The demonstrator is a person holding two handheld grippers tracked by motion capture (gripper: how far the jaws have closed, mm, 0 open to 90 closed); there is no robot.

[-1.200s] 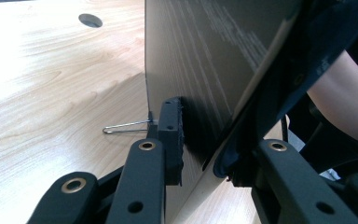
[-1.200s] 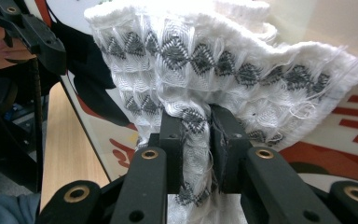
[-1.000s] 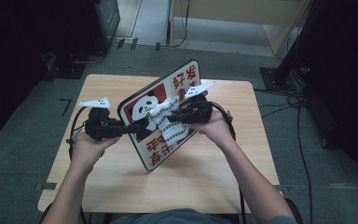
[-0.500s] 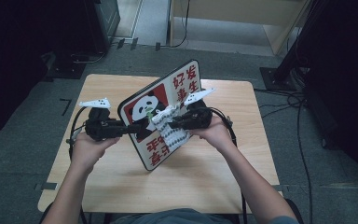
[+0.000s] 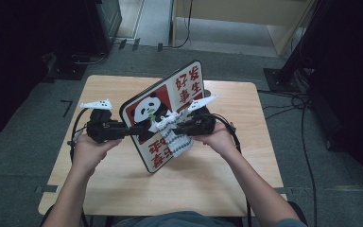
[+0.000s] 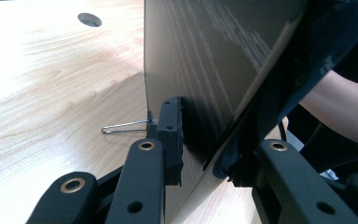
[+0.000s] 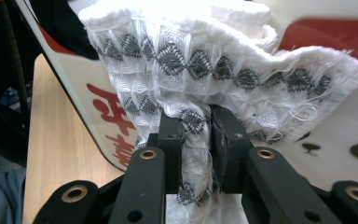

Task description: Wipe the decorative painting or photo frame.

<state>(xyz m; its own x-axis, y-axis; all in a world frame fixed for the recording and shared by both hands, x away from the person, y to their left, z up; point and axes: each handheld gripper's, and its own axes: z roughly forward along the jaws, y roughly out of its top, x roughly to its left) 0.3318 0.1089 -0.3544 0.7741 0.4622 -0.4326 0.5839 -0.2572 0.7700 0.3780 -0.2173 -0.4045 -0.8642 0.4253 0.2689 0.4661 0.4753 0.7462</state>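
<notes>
A white sign board (image 5: 189, 87) with a panda and red characters stands tilted on edge over the wooden table (image 5: 123, 189). My left gripper (image 5: 133, 130) is shut on its left edge. In the left gripper view the board's plain back (image 6: 205, 56) sits clamped between the two jaws of the left gripper (image 6: 205, 149). My right gripper (image 5: 176, 128) is shut on a white cloth with grey diamonds (image 5: 176, 142), which is pressed against the board's printed face. In the right gripper view the cloth (image 7: 205, 70) bunches above the right gripper (image 7: 209, 144), with the board's red print (image 7: 112, 116) behind it.
A thin metal wire (image 6: 126, 126) pokes out beside the board's edge, and a round hole (image 6: 89, 19) is in the tabletop beyond it. Cables (image 5: 307, 109) trail over the grey floor to the right. Dark equipment stands at both sides, and a wooden cabinet (image 5: 246, 14) at the back.
My right gripper has slid down the board's face toward the person, taking the cloth with it. The left gripper and the board have stayed put.
</notes>
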